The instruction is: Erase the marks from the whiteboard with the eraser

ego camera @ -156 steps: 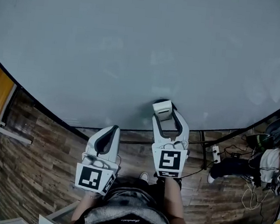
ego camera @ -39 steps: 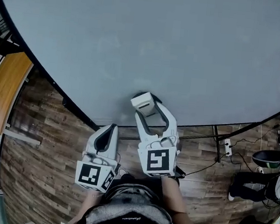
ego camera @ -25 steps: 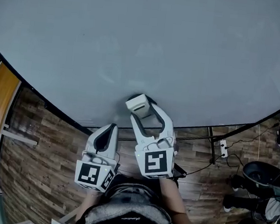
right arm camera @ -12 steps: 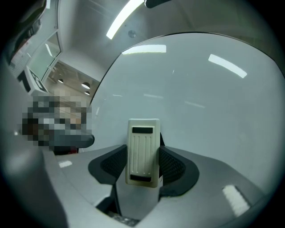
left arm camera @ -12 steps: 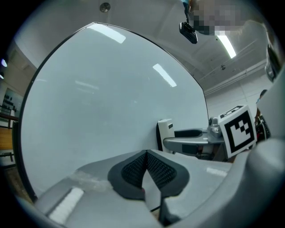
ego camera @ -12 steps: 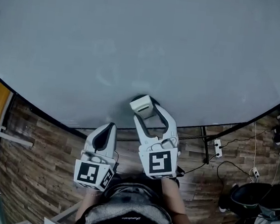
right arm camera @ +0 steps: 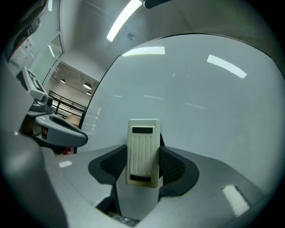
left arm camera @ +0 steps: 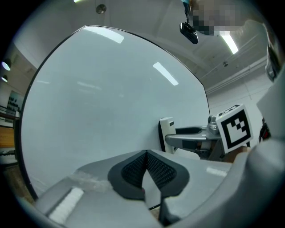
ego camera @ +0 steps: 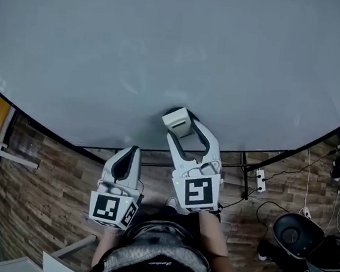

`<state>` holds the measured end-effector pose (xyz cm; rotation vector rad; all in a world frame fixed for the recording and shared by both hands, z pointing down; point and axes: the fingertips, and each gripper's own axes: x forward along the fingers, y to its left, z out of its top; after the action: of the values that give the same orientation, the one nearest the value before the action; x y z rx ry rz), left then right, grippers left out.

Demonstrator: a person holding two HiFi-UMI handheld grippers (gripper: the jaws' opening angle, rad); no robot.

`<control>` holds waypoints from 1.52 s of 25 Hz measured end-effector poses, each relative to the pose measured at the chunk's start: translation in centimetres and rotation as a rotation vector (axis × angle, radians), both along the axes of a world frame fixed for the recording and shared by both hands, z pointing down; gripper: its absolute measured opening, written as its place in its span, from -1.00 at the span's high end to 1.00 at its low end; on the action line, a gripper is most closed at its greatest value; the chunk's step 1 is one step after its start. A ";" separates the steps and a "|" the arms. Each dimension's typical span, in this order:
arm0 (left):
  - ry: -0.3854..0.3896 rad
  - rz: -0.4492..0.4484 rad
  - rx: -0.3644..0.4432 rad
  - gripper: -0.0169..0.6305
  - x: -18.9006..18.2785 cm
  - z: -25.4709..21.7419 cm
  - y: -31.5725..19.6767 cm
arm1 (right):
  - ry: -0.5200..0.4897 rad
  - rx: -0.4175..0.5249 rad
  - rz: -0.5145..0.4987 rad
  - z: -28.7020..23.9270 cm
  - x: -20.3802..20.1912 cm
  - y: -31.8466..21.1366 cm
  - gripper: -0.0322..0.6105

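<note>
Head view shows right gripper [ego camera: 180, 131] clamped on the eraser [ego camera: 177, 120], pressed to the whiteboard [ego camera: 179, 49] near its lower edge, left gripper [ego camera: 131, 152] closed on nothing below that edge; board looks nearly clean, faint smudges perhaps left.

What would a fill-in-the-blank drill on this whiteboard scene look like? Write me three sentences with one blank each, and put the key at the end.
1. The right claw is ___ on the cream ribbed plastic eraser.
2. The left claw has its jaws together and holds ___.
3. Of the two claws, the one reaching nearer the large pale grey whiteboard is the ___ one.

Missing words: shut; nothing; right.
</note>
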<state>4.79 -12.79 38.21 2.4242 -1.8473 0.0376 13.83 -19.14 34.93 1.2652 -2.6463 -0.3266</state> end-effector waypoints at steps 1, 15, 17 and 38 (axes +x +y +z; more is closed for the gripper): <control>0.001 -0.005 0.000 0.93 0.4 0.1 0.2 | 0.003 0.004 0.001 0.0 0.5 0.0 0.18; -0.005 0.008 -0.001 0.93 6.1 -0.5 0.2 | -0.030 0.069 0.053 -2.6 7.5 -0.5 0.18; -0.007 0.013 -0.005 0.93 6.7 -0.5 0.1 | -0.034 0.066 0.054 -2.7 8.0 -0.6 0.18; -0.008 0.073 -0.015 0.93 7.4 -0.4 -1.1 | -0.007 0.053 0.089 -1.7 7.9 -1.1 0.18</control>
<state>12.20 -13.93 37.83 2.4840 -1.7551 0.0665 21.78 -20.23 33.25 1.3978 -2.5932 -0.3821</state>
